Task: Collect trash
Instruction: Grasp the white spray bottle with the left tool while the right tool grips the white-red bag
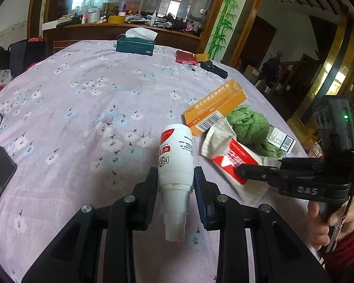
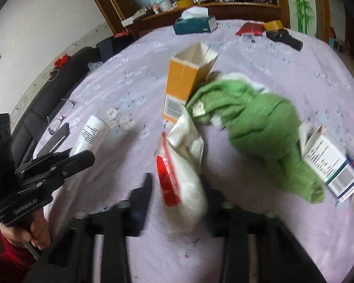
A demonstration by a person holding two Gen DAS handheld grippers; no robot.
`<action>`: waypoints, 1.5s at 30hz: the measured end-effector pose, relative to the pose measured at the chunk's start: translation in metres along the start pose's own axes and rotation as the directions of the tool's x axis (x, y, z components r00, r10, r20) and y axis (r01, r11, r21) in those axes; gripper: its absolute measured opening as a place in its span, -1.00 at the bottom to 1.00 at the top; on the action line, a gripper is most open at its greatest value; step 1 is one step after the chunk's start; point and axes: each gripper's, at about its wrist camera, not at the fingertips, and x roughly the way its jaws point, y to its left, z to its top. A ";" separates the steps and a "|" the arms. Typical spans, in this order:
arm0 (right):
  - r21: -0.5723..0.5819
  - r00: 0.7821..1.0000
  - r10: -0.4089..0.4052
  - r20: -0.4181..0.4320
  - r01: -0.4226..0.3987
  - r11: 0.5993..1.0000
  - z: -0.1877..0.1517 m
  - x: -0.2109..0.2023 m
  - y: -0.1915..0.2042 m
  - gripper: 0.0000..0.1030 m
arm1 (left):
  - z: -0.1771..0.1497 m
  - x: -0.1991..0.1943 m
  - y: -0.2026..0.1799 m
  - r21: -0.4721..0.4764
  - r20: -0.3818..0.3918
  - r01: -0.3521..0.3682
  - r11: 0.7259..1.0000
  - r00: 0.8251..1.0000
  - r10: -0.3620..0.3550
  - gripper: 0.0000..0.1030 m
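Between our left claw [image 1: 175, 176] the white bottle [image 1: 176, 162] sits clamped, nozzle toward us, above the floral tabletop [image 1: 82, 108]. Our right claw [image 2: 179, 186] pinches the red-and-white wrapper [image 2: 184, 184], which lies beside the green cloth [image 2: 259, 127] and orange box [image 2: 184, 80].

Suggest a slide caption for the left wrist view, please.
Left gripper clamps a white bottle above the floral tablecloth; right gripper reaches a red-and-white packet.

My left gripper [image 1: 175, 179] is matte black plastic, its linkage arms pinned with silver screws (round-headed); my right gripper [image 1: 242, 171] carries raised lettering and a green light; my sleeves [image 1: 347, 247] are red.
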 end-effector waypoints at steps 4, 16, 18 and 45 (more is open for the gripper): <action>0.029 0.999 -0.011 0.044 0.009 1.000 -0.013 -0.012 0.006 -0.69 | -0.007 -0.005 -0.011 0.014 0.024 -0.024 1.000 0.999 0.023 -0.44; 0.113 0.933 -0.151 0.328 0.121 0.986 -0.076 -0.078 0.012 -0.70 | -0.028 -0.003 -0.058 0.078 0.054 -0.030 0.996 0.998 0.026 -0.44; 0.130 0.931 -0.162 0.328 0.125 0.984 -0.080 -0.079 0.007 -0.70 | -0.029 -0.003 -0.061 0.083 0.055 -0.038 0.996 0.998 0.033 -0.44; 0.089 0.906 -0.184 0.381 0.162 0.983 -0.092 -0.086 0.013 -0.70 | -0.042 0.003 -0.072 0.108 0.074 -0.107 0.988 0.992 0.100 -0.44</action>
